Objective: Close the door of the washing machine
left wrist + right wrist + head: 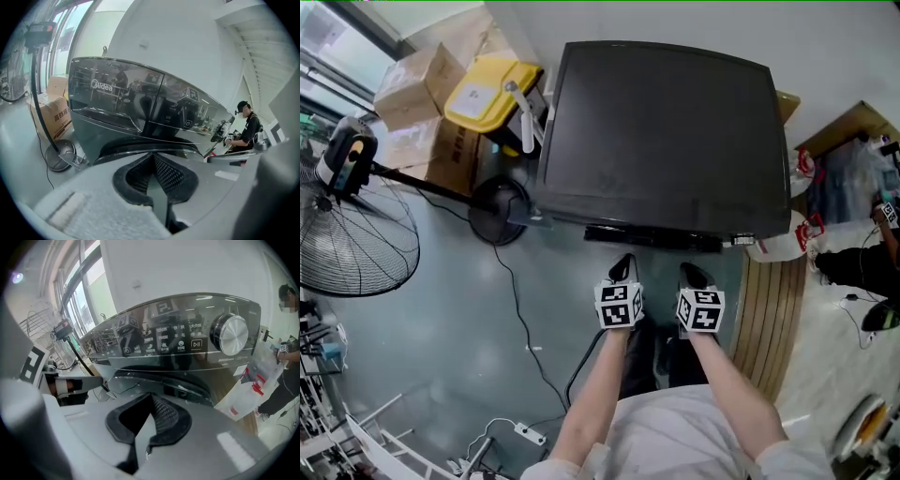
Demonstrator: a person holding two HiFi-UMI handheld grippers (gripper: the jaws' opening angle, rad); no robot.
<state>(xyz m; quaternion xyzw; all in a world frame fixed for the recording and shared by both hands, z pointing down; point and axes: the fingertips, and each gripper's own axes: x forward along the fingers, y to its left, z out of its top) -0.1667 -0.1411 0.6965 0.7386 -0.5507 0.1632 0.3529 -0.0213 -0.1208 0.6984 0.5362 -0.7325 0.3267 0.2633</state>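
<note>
A dark washing machine [661,131] stands against the wall, seen from above in the head view. Its round front door [652,237] shows as a dark strip bulging out below the control panel. The door [140,146] seems to lie against the front; whether it is latched I cannot tell. My left gripper [623,266] and right gripper [694,275] hover side by side a little in front of the door, apart from it. Both point down toward it. The left gripper [153,157] is shut on nothing. The right gripper [151,397] is shut and empty too, below the panel's silver knob [228,334].
A standing fan [356,216] with a round base [499,210] stands left of the machine, its cable [520,319] trailing over the floor. Cardboard boxes [417,84] and a yellow container [487,89] sit behind. A white bag [783,239], wooden slats [773,309] and a person [246,126] are at the right.
</note>
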